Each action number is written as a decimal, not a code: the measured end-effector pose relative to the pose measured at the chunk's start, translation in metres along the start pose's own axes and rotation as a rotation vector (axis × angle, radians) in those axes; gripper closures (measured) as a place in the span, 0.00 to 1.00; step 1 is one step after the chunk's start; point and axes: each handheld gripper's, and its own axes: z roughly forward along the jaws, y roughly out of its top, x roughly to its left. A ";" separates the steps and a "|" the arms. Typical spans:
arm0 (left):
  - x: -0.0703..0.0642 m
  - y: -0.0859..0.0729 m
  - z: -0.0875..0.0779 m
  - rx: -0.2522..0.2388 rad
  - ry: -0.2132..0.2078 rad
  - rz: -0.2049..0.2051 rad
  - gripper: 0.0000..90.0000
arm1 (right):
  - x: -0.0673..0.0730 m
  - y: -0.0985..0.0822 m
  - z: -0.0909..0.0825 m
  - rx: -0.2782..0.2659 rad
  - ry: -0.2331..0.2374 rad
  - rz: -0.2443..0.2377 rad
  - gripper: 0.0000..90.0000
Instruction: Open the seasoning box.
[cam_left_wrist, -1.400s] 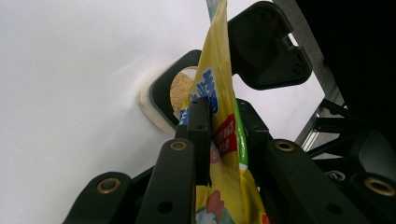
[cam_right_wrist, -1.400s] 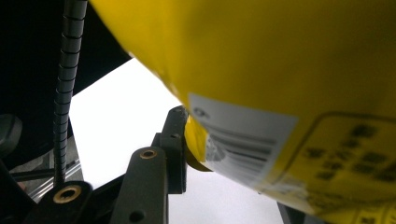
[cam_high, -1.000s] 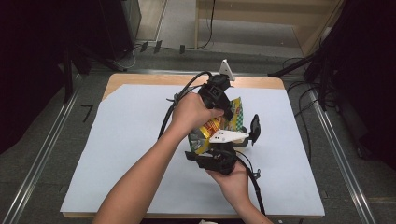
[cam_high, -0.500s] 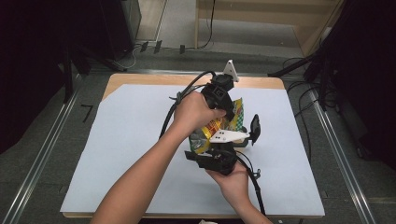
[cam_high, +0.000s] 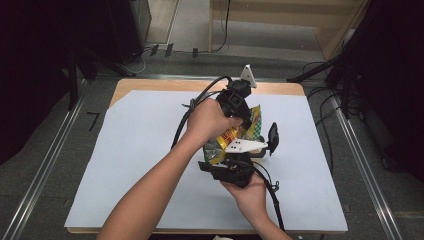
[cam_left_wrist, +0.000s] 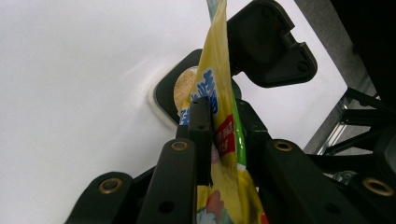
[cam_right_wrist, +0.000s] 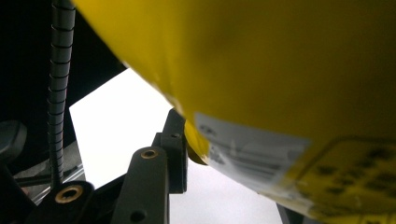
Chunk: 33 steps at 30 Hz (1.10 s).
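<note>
A yellow snack bag (cam_high: 243, 129) is held above the white table cover between both grippers. My left gripper (cam_high: 243, 118) comes down from above and is shut on the bag's upper part. In the left gripper view its jaws pinch the bag's (cam_left_wrist: 218, 79) edge. My right gripper (cam_high: 231, 159), with a white plate on top, is shut on the lower part of the bag. In the right gripper view the bag (cam_right_wrist: 261, 70) sits close to the camera, and the left finger (cam_right_wrist: 176, 140) presses against it. Below the bag lies a small black container (cam_left_wrist: 164, 93) with beige contents, its lid (cam_left_wrist: 271, 44) swung open.
The white sheet (cam_high: 140, 150) covers most of the wooden table (cam_high: 125, 86). The open black lid (cam_high: 273, 137) stands just right of the bag. Cables trail from both grippers. Metal rails (cam_high: 45, 165) run along the table's sides, with dark equipment beyond.
</note>
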 end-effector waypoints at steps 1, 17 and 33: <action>0.000 0.000 0.000 0.000 0.001 0.001 0.89 | 0.000 0.000 0.000 -0.002 -0.001 0.002 0.73; 0.000 -0.001 0.000 -0.005 0.001 0.001 0.90 | 0.001 -0.001 0.001 0.002 -0.004 -0.003 0.73; -0.001 -0.001 0.000 -0.007 0.002 0.003 0.89 | 0.001 -0.001 0.001 0.001 -0.005 -0.004 0.73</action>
